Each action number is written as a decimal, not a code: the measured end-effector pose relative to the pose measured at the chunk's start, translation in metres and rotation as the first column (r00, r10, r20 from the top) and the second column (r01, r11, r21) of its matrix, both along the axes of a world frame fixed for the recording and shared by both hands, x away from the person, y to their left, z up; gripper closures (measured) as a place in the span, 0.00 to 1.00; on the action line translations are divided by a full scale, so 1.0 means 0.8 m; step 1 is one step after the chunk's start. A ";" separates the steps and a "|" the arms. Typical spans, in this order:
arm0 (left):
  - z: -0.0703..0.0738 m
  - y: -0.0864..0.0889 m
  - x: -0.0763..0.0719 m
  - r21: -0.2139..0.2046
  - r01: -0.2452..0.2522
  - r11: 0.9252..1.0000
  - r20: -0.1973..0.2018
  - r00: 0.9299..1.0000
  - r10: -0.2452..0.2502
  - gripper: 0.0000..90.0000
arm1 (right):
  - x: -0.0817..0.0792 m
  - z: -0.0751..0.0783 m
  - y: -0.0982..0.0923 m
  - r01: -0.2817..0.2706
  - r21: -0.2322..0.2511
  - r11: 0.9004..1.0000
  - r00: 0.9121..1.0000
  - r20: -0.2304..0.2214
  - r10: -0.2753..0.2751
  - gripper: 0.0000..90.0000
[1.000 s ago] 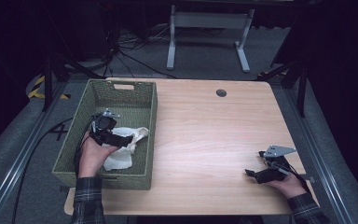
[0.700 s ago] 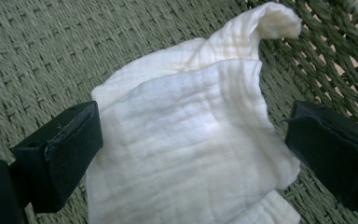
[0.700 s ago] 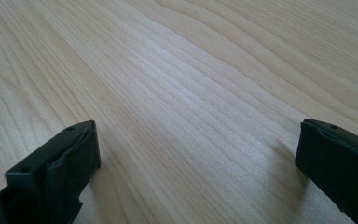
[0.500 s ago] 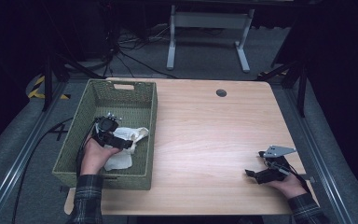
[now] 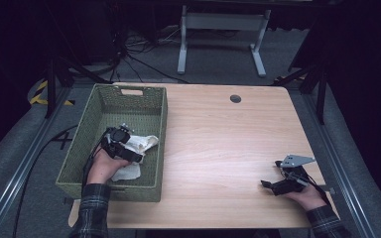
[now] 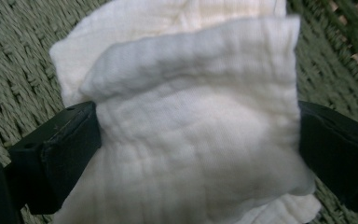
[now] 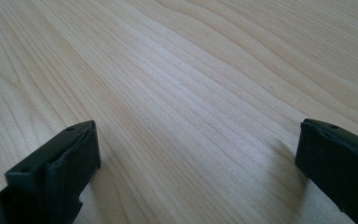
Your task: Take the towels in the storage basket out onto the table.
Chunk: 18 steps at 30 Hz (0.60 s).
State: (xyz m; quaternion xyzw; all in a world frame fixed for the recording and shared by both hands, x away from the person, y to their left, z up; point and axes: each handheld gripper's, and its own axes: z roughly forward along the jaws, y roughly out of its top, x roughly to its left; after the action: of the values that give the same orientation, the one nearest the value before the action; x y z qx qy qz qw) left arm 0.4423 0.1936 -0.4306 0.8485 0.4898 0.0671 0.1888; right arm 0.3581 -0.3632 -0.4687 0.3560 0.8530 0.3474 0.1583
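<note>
Cloth inside basket: left claw straddles it, seemingly unclenched; next, clench and lift. Right claw released.

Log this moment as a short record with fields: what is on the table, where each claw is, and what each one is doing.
surface: wooden table
container: green woven basket at the table's left side
contents: white cloth lying in the basket
left claw: inside the basket, jaws wide apart on either side of the cloth, not clamped
right claw: low over bare wood at the table's near right corner, jaws open, holding nothing
</note>
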 end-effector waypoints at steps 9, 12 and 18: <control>-0.006 -0.004 0.001 0.047 0.009 0.999 -0.020 1.000 -0.008 0.04 | 0.000 0.000 0.000 -0.001 0.000 1.000 1.000 0.000 0.001 0.00; -0.006 -0.004 0.000 0.052 -0.001 0.999 -0.029 1.000 0.003 0.06 | 0.000 0.000 0.000 -0.001 -0.001 1.000 1.000 0.000 0.001 0.00; -0.002 -0.004 -0.002 0.067 0.022 0.998 -0.031 0.999 -0.020 0.21 | 0.000 0.000 0.000 -0.001 -0.001 1.000 1.000 0.000 0.001 0.00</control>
State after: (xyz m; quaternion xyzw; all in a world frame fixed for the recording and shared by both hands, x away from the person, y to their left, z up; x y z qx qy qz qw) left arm 0.4404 0.1906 -0.4323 0.8604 0.4812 0.0685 0.1535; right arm 0.3582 -0.3632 -0.4687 0.3556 0.8532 0.3473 0.1583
